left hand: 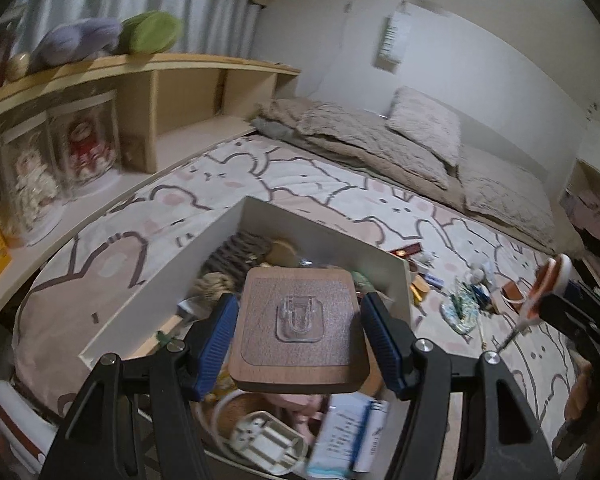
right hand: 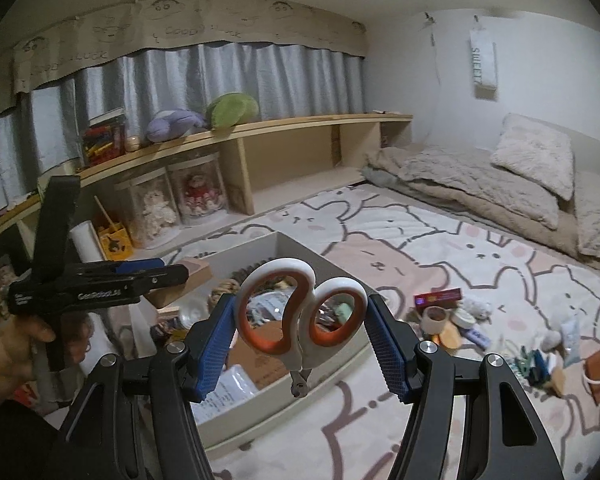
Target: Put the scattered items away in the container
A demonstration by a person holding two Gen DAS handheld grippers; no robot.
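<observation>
My left gripper (left hand: 300,326) is shut on a flat wooden block with a clear stick-on hook (left hand: 300,320), held over the open white box (left hand: 203,240), which holds a plug, papers, rope and other odds. My right gripper (right hand: 302,320) is shut on a pair of white and orange scissors (right hand: 300,308), its pads pressed on the two handle loops, blades pointing back toward the camera. The scissors hang above the near side of the box (right hand: 259,406). In the right wrist view the left gripper (right hand: 155,274) with the wooden block (right hand: 191,276) sits at the left, in a person's hand.
Scattered small items (right hand: 460,316) lie on the patterned rug right of the box: a red packet, tape rolls, a plush, a brown pouch (right hand: 598,368). A wooden shelf (right hand: 259,136) with jars and plush toys runs along the left. Bedding (right hand: 500,184) lies at the back.
</observation>
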